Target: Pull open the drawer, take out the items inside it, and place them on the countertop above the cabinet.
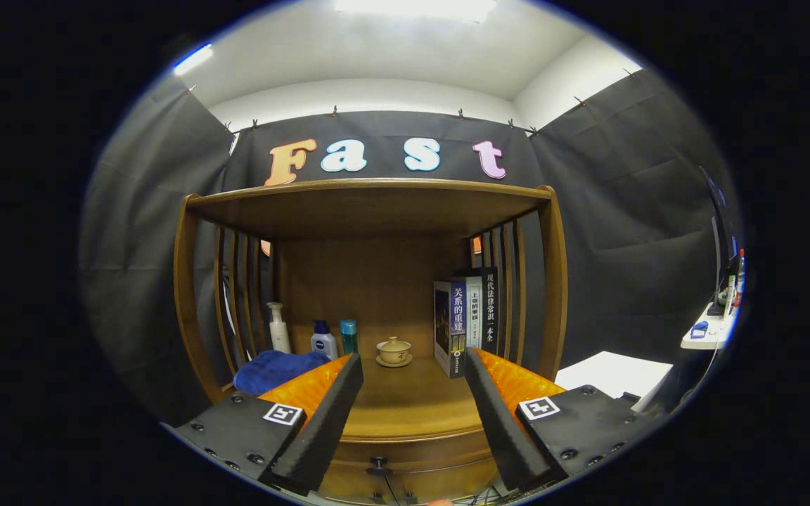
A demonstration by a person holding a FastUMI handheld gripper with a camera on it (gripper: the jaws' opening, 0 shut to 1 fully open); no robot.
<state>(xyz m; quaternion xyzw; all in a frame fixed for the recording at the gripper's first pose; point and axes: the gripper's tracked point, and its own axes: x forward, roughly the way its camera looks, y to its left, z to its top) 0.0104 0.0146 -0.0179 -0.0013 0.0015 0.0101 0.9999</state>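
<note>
A wooden cabinet stands ahead with its countertop (412, 407) running between and beyond my fingers. Under the countertop's front lip the drawer front (405, 478) shows, pushed in, with a small dark knob (378, 464) low between the fingers. My gripper (412, 369) is open, nothing between its fingers, held above the countertop's front edge. The inside of the drawer is hidden.
On the countertop stand a white pump bottle (278, 328), a white bottle with a blue cap (323, 341), a teal bottle (349, 336), a lidded tea cup on a saucer (394, 351), upright books (467, 320) and a blue cloth (275, 370). A wooden shelf (370, 200) spans overhead, slatted sides flank it.
</note>
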